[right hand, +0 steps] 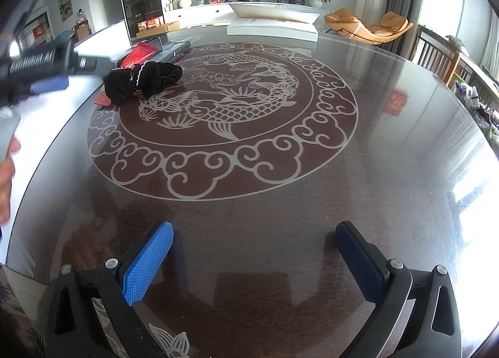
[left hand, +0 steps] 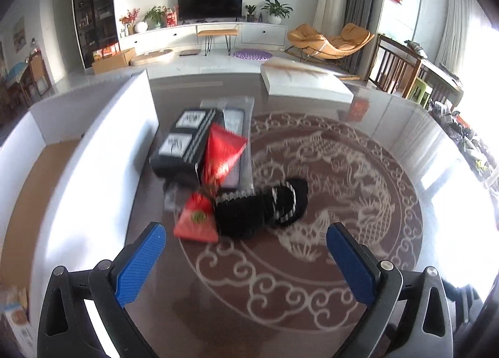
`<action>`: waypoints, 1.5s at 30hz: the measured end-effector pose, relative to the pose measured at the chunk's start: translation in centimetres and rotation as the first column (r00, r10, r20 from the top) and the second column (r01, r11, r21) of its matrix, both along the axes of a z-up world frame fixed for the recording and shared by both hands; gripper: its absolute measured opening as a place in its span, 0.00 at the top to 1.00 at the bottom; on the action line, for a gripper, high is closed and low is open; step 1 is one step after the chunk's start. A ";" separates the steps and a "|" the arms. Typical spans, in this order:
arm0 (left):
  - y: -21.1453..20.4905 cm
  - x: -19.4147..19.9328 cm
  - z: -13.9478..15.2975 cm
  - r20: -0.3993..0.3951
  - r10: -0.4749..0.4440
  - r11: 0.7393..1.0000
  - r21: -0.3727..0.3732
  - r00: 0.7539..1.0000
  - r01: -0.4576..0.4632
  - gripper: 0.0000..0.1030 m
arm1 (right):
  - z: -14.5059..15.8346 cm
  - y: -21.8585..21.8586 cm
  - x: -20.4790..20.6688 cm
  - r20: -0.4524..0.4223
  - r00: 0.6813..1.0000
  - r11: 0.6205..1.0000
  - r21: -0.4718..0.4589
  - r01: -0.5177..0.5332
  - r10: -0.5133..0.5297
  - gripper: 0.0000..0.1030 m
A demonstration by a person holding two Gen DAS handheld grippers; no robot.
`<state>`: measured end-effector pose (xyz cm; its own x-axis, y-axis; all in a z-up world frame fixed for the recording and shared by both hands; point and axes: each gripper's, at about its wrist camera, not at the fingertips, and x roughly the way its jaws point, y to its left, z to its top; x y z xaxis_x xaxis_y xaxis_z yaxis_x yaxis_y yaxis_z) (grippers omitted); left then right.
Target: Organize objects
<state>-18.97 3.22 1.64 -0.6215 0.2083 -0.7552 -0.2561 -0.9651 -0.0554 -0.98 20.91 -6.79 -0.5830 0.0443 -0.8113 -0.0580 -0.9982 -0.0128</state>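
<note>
Dark brown bench [right hand: 389, 171] w/ white fish-and-cloud pattern, black cloth [left hand: 262, 208] w/ white trim, red packets [left hand: 223, 153], blue pads [right hand: 148, 266] on tongs.

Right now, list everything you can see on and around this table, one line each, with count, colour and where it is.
Table: one, dark glossy top with a pale fish-and-cloud pattern, under everything.
Open box: one, white walls, brown inside, on the table's left side.
Flat box: one, white, at the far edge.
Black box: one, black with white labels, beside the open box.
Red packets: two, red, one leaning on the black box, one nearer the camera.
Grey sleeve: one, grey, under the upper red packet.
Black fabric item: one, black with white trim, right of the near packet.
Left gripper: one, blue pads, open, short of the pile.
Right gripper: one, blue pads, open, over bare table.
</note>
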 end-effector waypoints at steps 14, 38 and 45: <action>2.1 -12.6 -3.6 0.058 0.131 0.962 -0.248 0.990 -0.113 0.00 | 0.0 -0.3 -0.4 -0.006 1.000 1.000 -0.012 -0.017 0.017 0.00; 16.3 -6.5 -4.9 0.194 -0.175 0.983 -0.021 0.965 0.183 0.00 | 0.2 0.3 0.1 -0.041 0.999 0.999 -0.048 -0.008 0.006 0.00; 10.0 -3.1 -0.4 0.020 -0.109 0.989 -0.094 0.994 0.111 0.00 | 0.6 -0.3 0.7 -0.101 0.995 1.000 -0.020 -0.005 0.003 0.00</action>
<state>-22.05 13.23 1.21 -0.5873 0.2016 -0.7839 -0.3607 -0.9322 0.0305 -0.27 20.59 -6.14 -0.6619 0.0265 -0.7491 -0.0543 -0.9984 0.0127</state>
